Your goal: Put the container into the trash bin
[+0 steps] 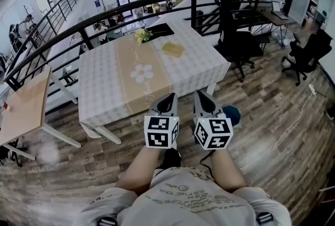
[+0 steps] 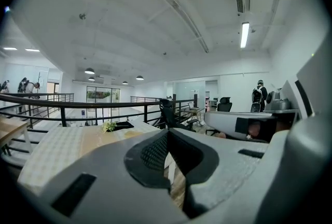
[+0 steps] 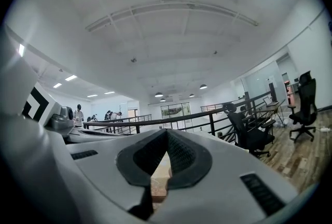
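Holds both grippers low, side by side just ahead of the torso, marker cubes facing up. Left gripper (image 1: pixel 166 98) closed, jaw tips meeting with nothing between them; same read in its own view (image 2: pixel 167 133), only floor and table edge visible through the slit below the tips. Right gripper (image 3: pixel 166 136) likewise closed and empty, just beside the left one (image 1: pixel 202 96), apart from it by a narrow gap.

Ahead of both grippers, a tabletop (image 1: pixel 104 81) under a checked cloth with a tan runner, its near edge just beyond the jaw tips. Farther ahead on that runner, well apart from either gripper, a flat yellowish container (image 1: pixel 172 49), slightly right of the left gripper's line and left of the right gripper's. Beyond it, toward the far edge, a small bunch of flowers (image 1: pixel 142 35) and a black tray (image 1: pixel 159 30).

Just right of the right gripper, down on the wooden floor, a blue rounded object (image 1: pixel 232 113), partly hidden; cannot tell what it is.
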Available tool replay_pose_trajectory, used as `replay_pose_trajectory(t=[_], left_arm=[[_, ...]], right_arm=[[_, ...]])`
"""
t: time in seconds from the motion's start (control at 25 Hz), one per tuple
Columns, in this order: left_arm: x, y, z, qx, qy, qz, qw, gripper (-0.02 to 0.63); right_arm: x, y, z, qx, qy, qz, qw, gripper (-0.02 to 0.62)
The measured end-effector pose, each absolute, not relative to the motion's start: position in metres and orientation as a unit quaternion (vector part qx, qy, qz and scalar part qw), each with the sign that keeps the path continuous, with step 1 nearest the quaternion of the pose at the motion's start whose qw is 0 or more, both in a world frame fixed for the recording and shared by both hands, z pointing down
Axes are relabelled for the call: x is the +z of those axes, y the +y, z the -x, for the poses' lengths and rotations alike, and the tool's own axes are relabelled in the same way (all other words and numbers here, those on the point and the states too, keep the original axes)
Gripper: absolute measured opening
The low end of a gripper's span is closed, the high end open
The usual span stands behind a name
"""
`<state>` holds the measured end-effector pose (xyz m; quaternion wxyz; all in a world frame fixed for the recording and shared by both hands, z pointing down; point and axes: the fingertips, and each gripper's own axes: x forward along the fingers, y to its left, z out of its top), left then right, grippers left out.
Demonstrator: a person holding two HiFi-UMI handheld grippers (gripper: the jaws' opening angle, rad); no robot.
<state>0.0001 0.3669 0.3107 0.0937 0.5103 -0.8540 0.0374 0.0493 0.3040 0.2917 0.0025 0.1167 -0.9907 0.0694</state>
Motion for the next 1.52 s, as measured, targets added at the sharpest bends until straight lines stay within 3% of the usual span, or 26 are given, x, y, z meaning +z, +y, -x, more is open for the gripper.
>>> replay_pose_trajectory(t=[1.52], left_arm=[[0.354, 0.206, 0.335, 0.033, -0.855, -0.495, 0.151, 0.006]], right_arm=[[0.336, 0.132, 0.286, 0.091, -0.985, -0.116, 0.084, 0.002]])
